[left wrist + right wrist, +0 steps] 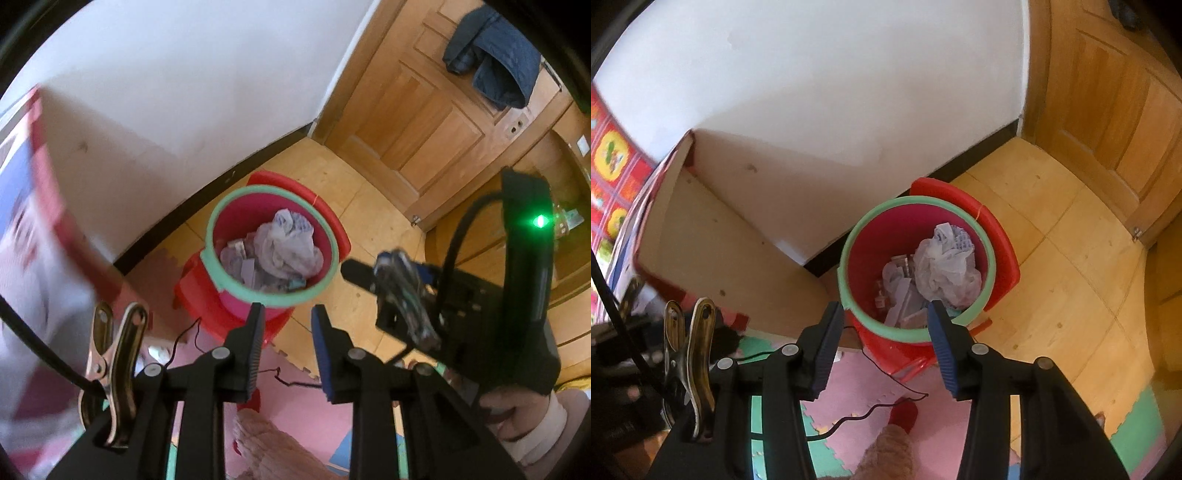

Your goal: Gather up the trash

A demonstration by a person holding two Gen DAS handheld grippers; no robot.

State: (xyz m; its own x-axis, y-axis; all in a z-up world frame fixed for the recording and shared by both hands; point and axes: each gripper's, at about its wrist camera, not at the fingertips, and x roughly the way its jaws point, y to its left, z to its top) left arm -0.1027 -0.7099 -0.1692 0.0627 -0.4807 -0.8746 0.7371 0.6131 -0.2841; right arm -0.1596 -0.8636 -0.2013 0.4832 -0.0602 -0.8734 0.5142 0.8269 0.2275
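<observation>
A red bin with a green rim (211, 240) stands on a red stool (328, 210) by the wall. It holds a crumpled white plastic bag (284, 243) and paper scraps. My left gripper (288, 332) hangs just short of the bin's near rim, open, with nothing between its fingers. In the right wrist view the same bin (846, 258) and bag (945, 266) lie straight ahead. My right gripper (886, 328) hovers over the near rim, open and empty. The right gripper's black housing (524, 280) shows at the right of the left wrist view, held by a hand (517, 413).
A cardboard box (720, 229) stands left of the bin against the white wall. A wooden door (424, 122) with a dark jacket (491, 59) is at the right. Pink foam mats (857, 387), a thin black wire (886, 369) and a slippered foot (890, 450) lie below.
</observation>
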